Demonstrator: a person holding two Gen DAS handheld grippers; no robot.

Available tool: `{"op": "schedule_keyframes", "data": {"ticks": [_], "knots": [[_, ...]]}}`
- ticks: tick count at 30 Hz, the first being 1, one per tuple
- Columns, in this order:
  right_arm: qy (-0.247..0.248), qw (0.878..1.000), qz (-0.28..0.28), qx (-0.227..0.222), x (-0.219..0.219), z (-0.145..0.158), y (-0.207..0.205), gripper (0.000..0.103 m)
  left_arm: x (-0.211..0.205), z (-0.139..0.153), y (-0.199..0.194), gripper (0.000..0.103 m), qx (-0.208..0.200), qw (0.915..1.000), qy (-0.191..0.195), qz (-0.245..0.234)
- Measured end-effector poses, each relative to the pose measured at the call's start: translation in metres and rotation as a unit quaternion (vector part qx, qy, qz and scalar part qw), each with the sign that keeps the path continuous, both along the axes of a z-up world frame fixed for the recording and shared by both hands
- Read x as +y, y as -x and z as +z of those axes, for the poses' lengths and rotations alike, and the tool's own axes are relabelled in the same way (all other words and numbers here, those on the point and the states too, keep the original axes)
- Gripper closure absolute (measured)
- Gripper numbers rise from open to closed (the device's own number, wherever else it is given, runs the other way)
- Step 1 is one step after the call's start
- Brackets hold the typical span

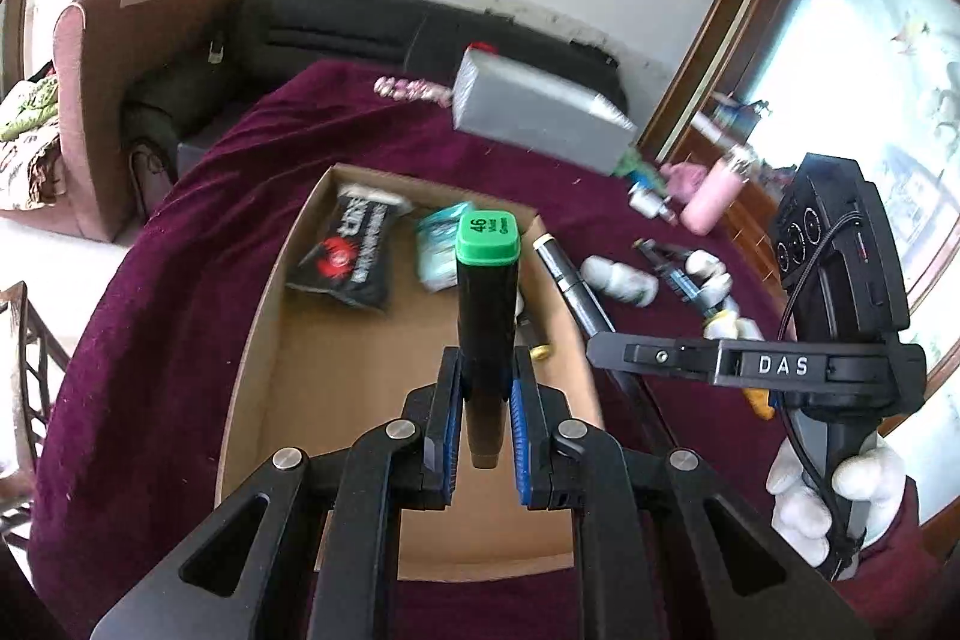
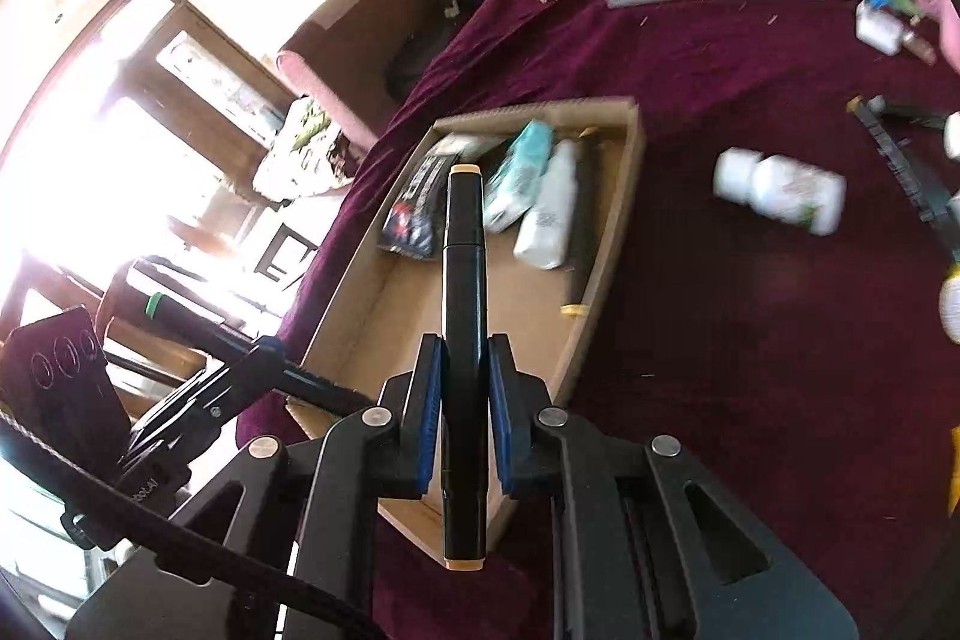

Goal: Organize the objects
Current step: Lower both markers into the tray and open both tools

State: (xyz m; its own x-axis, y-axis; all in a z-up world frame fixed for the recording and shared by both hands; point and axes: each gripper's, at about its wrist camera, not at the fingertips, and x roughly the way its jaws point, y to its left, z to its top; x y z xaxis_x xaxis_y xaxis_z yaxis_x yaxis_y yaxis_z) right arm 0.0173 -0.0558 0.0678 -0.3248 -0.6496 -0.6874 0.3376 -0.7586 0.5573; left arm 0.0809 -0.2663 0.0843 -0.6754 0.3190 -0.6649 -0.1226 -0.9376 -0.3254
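My left tongs [image 1: 486, 400] clamp a green-capped marker [image 1: 487, 304] and my right tongs [image 2: 465, 394] grip a tan-capped marker [image 2: 463, 340], both poised above the cardboard box [image 1: 264, 316] at frame centre on the maroon-draped bench [image 1: 150, 292]. I judge a clean drop means lowering each over bare floor in the near part of the box. Both markers run lengthwise along the tongs, caps pointing away toward the upper frame.

The near half of the cardboard box [image 1: 282, 340] floor lies bare; packets [image 1: 345, 256] and a bottle [image 2: 549, 214] crowd its far end. Bottles [image 2: 780, 190] litter the cloth [image 2: 750, 340] beside it.
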Motion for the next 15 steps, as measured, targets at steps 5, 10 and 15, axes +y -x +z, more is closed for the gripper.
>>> {"op": "schedule_keyframes", "data": {"ticks": [5, 10, 15], "knots": [[0.000, 0.999, 0.002, -0.036, -0.029, -0.029, 0.013, 0.090, -0.012, -0.023, 0.026, 0.091, -0.041, 0.9991, 0.001, -0.005], [-0.009, 0.999, -0.005, -0.051, -0.046, -0.046, 0.025, 0.090, -0.011, -0.034, 0.055, 0.091, -0.063, 0.9978, -0.011, -0.014], [-0.028, 0.998, -0.012, -0.053, -0.057, -0.056, 0.035, 0.090, 0.004, -0.051, 0.079, 0.091, -0.094, 0.9951, 0.019, -0.022]]}}
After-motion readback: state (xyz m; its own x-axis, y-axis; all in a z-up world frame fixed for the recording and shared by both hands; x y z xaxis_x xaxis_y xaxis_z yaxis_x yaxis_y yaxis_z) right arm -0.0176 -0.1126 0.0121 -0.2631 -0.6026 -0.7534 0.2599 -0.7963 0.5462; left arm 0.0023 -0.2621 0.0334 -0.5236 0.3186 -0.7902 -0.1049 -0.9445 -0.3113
